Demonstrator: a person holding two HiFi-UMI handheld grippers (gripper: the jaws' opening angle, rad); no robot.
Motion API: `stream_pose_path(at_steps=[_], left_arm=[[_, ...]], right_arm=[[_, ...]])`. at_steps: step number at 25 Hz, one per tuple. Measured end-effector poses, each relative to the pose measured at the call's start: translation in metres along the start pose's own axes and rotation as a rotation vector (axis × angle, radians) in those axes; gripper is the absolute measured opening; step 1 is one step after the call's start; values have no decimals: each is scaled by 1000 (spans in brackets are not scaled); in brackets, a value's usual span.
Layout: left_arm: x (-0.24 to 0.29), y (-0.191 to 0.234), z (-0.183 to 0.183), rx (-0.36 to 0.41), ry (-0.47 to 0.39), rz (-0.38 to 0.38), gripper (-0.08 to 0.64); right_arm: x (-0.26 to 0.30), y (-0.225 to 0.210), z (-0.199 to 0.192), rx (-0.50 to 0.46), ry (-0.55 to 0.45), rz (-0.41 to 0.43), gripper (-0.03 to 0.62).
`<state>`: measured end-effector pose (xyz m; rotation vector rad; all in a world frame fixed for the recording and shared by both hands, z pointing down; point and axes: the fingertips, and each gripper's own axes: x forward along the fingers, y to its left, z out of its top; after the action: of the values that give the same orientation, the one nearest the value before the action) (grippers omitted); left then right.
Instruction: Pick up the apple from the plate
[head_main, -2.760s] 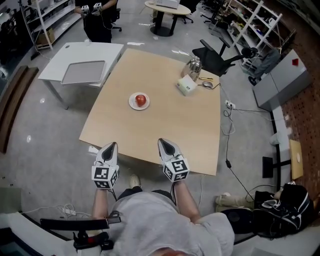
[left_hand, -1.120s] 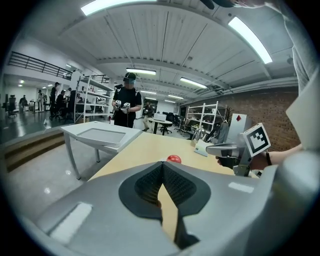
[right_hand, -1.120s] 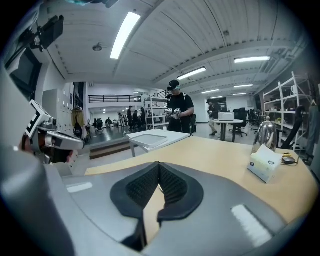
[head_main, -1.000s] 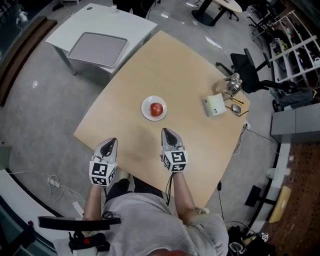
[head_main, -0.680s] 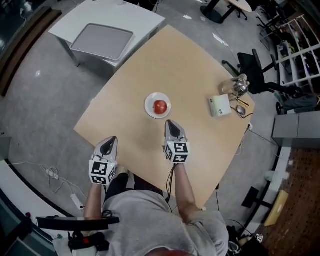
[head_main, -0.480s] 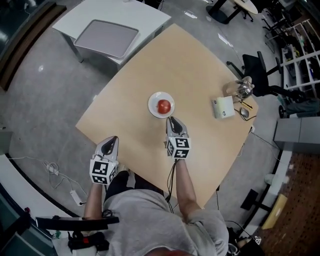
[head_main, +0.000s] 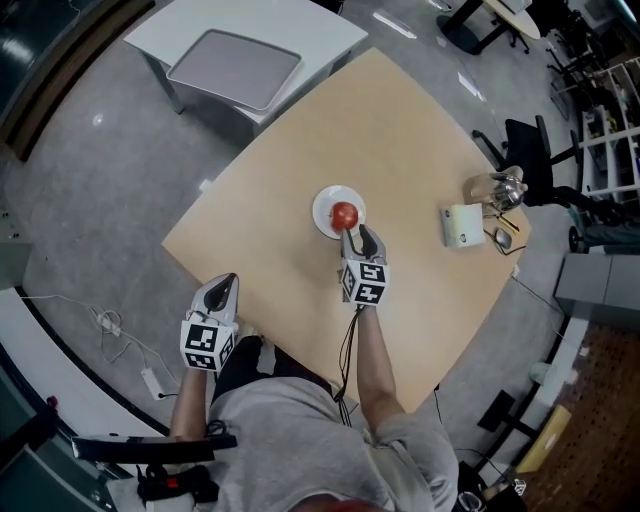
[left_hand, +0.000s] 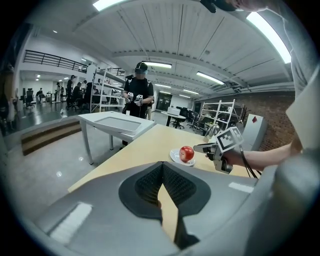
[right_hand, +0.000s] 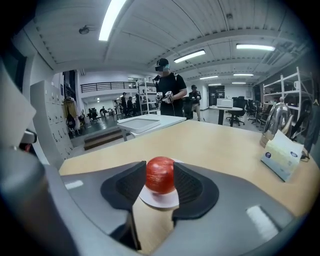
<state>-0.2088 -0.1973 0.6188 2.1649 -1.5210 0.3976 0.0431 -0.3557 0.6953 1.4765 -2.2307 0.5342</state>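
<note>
A red apple (head_main: 345, 214) sits on a small white plate (head_main: 325, 205) near the middle of the wooden table (head_main: 420, 130). My right gripper (head_main: 358, 238) reaches over the table with its tips at the plate's near edge. Its jaws have just been opening. In the right gripper view the apple (right_hand: 160, 175) shows in the gap between the dark pads (right_hand: 125, 187), and I see no pad pressing on it. My left gripper (head_main: 222, 288) hangs back at the table's near edge, shut and empty. In the left gripper view it looks across at the apple (left_hand: 186, 153) and the right gripper (left_hand: 200, 148).
A tissue box (head_main: 463, 225) and a glass jug (head_main: 495, 187) stand at the table's right corner. A white side table with a grey tray (head_main: 235, 68) is at the far left. A black office chair (head_main: 530, 150) is beyond the jug. A person in black (right_hand: 169, 92) stands further off.
My right gripper has moved forward over the table, from well short of the plate up to its near edge. The left gripper has stayed near the table's edge.
</note>
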Motion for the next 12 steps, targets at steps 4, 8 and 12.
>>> stream_pose_path(at_steps=[4, 8, 12], left_arm=[[-2, 3, -3, -13, 5, 13, 20], [-5, 3, -5, -24, 8, 19, 20], [-6, 5, -10, -32, 18, 28, 20]], right_arm=[[11, 3, -4, 15, 30, 22, 218], [18, 3, -9, 10, 55, 15, 255], [27, 1, -14, 6, 74, 8, 289]])
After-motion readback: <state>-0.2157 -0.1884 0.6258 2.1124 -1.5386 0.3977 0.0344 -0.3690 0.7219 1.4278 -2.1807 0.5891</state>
